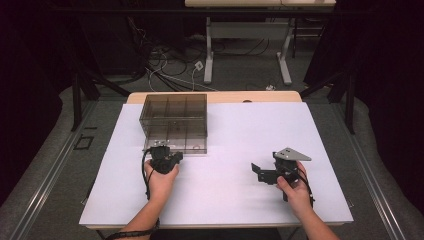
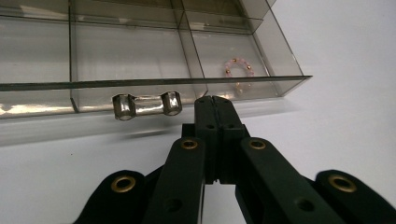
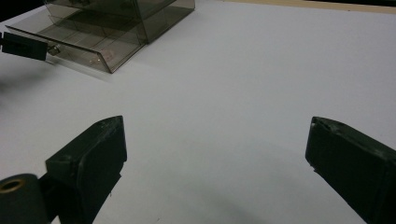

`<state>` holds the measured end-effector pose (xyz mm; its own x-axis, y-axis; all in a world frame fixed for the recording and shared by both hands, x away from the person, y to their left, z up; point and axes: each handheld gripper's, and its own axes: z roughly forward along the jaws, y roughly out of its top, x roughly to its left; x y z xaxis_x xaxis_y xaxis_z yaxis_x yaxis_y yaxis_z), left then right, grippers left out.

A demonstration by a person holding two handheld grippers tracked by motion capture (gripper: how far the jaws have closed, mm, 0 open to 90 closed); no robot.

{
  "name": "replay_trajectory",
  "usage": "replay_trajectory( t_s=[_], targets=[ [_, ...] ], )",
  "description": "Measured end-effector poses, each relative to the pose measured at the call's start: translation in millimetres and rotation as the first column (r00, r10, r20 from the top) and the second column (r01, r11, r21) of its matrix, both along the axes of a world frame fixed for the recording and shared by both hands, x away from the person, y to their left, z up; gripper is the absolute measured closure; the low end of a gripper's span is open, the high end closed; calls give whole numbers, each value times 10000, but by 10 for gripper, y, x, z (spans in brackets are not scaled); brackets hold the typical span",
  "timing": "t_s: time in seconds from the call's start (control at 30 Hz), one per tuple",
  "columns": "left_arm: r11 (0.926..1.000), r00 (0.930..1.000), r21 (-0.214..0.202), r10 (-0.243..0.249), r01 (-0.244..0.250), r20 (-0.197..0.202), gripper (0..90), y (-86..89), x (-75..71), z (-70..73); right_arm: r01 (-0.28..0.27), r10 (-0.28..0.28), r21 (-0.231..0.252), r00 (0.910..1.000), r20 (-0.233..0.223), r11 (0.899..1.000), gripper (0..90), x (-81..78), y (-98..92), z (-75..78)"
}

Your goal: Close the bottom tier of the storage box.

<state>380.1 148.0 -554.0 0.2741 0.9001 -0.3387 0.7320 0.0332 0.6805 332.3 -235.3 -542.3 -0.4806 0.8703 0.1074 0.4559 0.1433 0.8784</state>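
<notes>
A smoky clear drawer box point(image 1: 175, 112) stands at the back left of the white table top. Its bottom drawer point(image 2: 154, 84) is pulled out toward me, with a small metal handle point(image 2: 147, 105) on the front wall. Inside the drawer's right compartment lies a pink bead bracelet point(image 2: 238, 72). My left gripper point(image 2: 215, 100) is shut with nothing in it. Its tips sit at the drawer's front wall, just right of the handle; contact I cannot tell. In the high view the left gripper point(image 1: 162, 150) is at the drawer front. My right gripper point(image 3: 215, 149) stands open over bare table, also seen at the right as gripper point(image 1: 256, 172).
The white sheet point(image 1: 235, 150) covers the table from the box to the right edge. In the right gripper view the drawer box point(image 3: 107, 28) is far off at the upper left. Beyond the table are cables and a desk frame point(image 1: 245, 55) on the floor.
</notes>
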Motion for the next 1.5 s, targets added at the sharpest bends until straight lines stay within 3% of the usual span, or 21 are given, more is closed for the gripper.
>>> replay_trajectory(
  t_s=[0.57,1.5],
  targets=[
    [9995,9995,0,330,-330,-12,900,-3,60,-84,-24,24,56,10000,-19,10000,52,-6,0,4],
    [9991,9992,149,391,-391,10,900,-6,118,-69,-92,92,95,9999,48,9999,52,-26,3,15]
  ],
)
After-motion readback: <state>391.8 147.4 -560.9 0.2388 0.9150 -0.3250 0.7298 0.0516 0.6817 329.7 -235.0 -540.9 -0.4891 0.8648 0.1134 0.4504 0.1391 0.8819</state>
